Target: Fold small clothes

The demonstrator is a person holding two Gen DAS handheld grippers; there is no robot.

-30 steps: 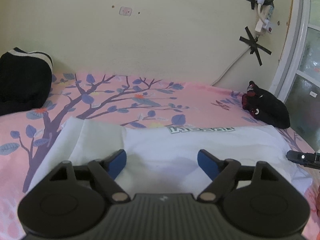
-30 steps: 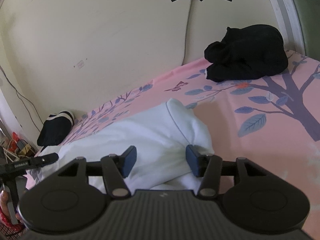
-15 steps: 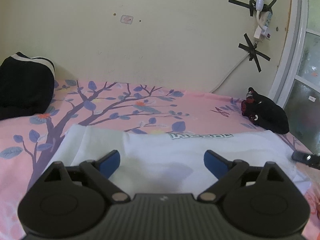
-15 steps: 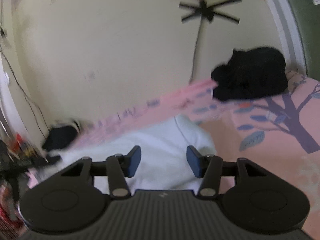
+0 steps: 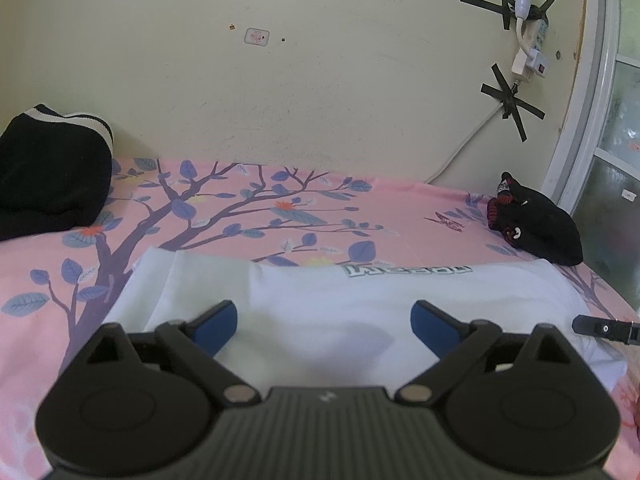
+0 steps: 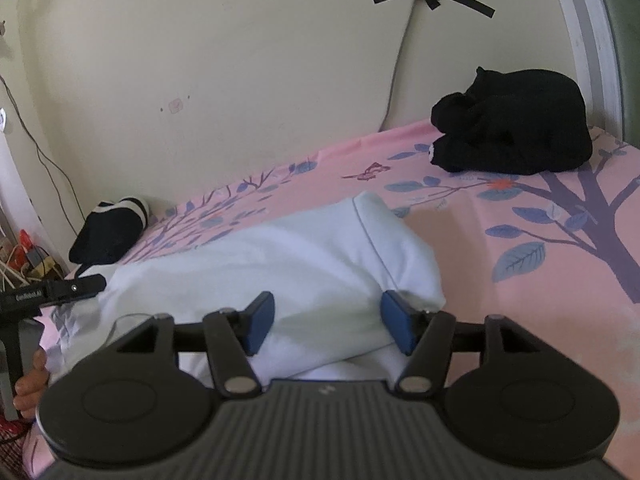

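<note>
Bare pink bed (image 5: 400, 208) stretches toward the wall edge beyond the white shirt (image 5: 320, 312), lying lengthwise along the near edge. Left gripper (image 5: 324, 324) and right gripper (image 6: 326, 324) fingers are opening over it, pressing nothing.

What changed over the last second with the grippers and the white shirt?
Both grippers' fingers spread wider and are opening: the left gripper widely, the right gripper less so. Neither holds the white shirt, which lies flat between their fingers. The shirt and the black clothes on the pink sheet stayed put.
</note>
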